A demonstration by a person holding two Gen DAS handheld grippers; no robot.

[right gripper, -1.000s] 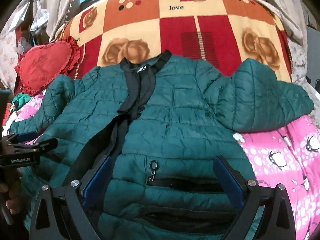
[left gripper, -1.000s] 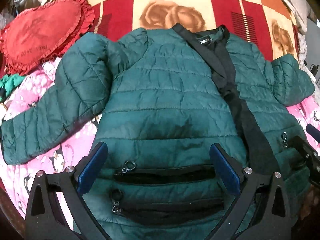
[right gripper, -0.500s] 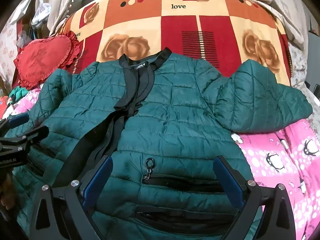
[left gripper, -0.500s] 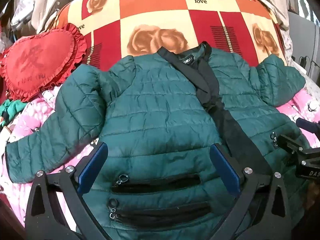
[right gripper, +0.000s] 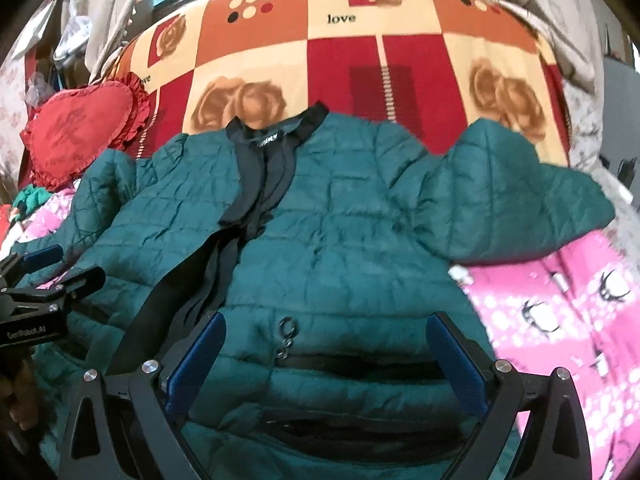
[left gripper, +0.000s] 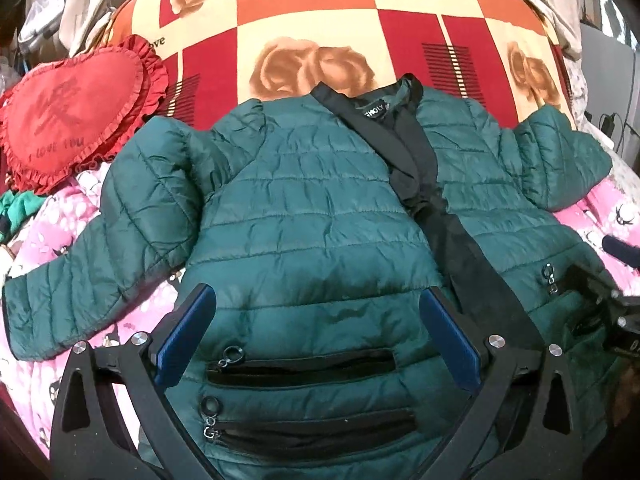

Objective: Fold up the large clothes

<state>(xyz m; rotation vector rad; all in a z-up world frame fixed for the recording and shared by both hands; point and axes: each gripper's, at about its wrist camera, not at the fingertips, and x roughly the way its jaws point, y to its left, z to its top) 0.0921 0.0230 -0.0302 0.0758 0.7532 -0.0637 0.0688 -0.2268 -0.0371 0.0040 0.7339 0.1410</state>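
Observation:
A dark green quilted jacket (left gripper: 312,208) with black front trim lies spread flat on the bed, collar at the far end, both sleeves out to the sides. My left gripper (left gripper: 316,308) hovers open over its left front panel, above two zip pockets (left gripper: 304,368). My right gripper (right gripper: 324,328) hovers open over the jacket (right gripper: 352,240), right front panel, near a zip pull (right gripper: 286,336). Nothing is between either pair of fingers. Each gripper shows at the edge of the other's view.
The jacket rests on a pink penguin-print blanket (right gripper: 560,312) over a red, orange and cream rose-patterned cover (left gripper: 320,28). A red heart-shaped frilled cushion (left gripper: 68,108) lies at the left by the sleeve. Cloth piles line the far edges.
Both grippers have drawn back and risen, so more of the jacket and the patterned cover behind it shows. Both stay open. The jacket has not moved.

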